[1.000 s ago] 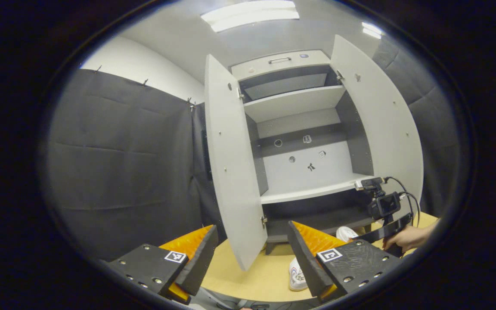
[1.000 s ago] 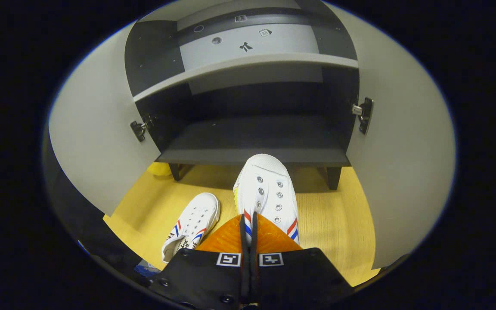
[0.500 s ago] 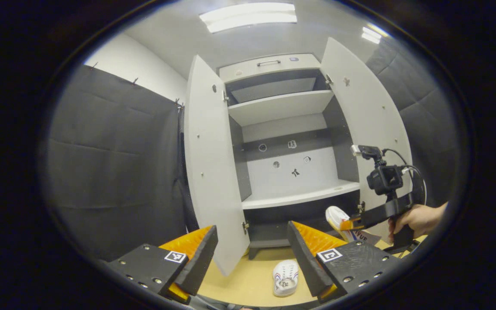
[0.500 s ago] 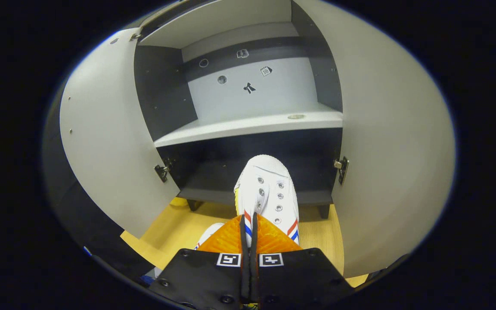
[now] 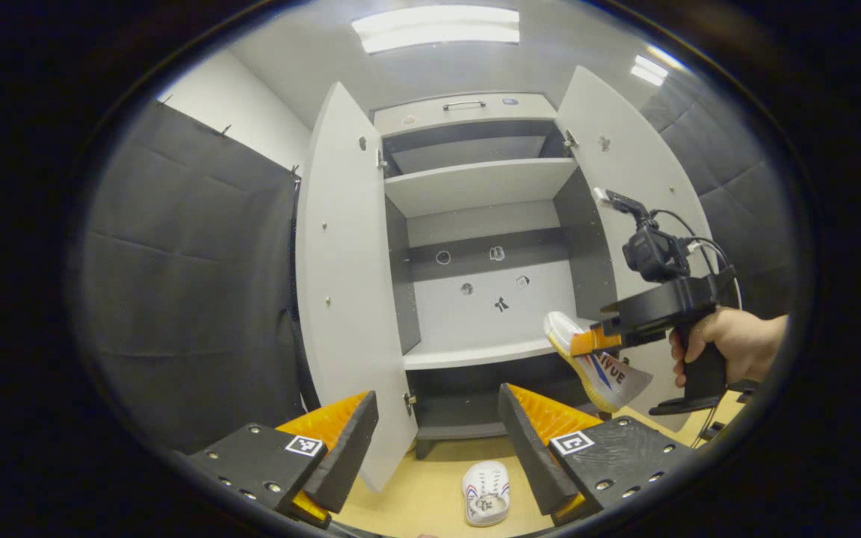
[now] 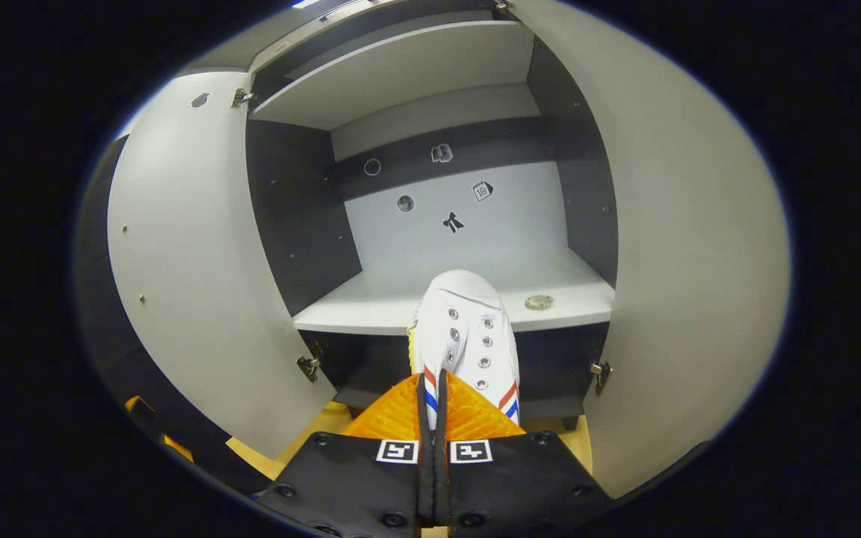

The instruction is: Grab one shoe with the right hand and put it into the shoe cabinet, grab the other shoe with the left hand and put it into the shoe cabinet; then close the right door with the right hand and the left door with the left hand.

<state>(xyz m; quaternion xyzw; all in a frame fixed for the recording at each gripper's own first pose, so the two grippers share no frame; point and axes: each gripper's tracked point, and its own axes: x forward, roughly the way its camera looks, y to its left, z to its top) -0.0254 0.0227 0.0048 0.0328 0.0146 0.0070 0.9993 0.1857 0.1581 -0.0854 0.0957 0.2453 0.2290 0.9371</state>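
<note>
My right gripper is shut on a white shoe with red and blue stripes, held in the air with its toe over the front edge of the cabinet's middle shelf. In the left gripper view the same shoe hangs from the right gripper, gripped by a hand in front of the right door. The other white shoe lies on the wooden floor below the cabinet. My left gripper stands open, low and back from the cabinet, with nothing between its fingers.
Both cabinet doors stand wide open, the left door and the right door. A small round disc lies on the middle shelf at the right. Dark padded cloth lines the wall to the left.
The right gripper has lifted the shoe from near the floor up to the level of the middle shelf. The left gripper stayed open and shifted a little, so the cabinet sits more centred.
</note>
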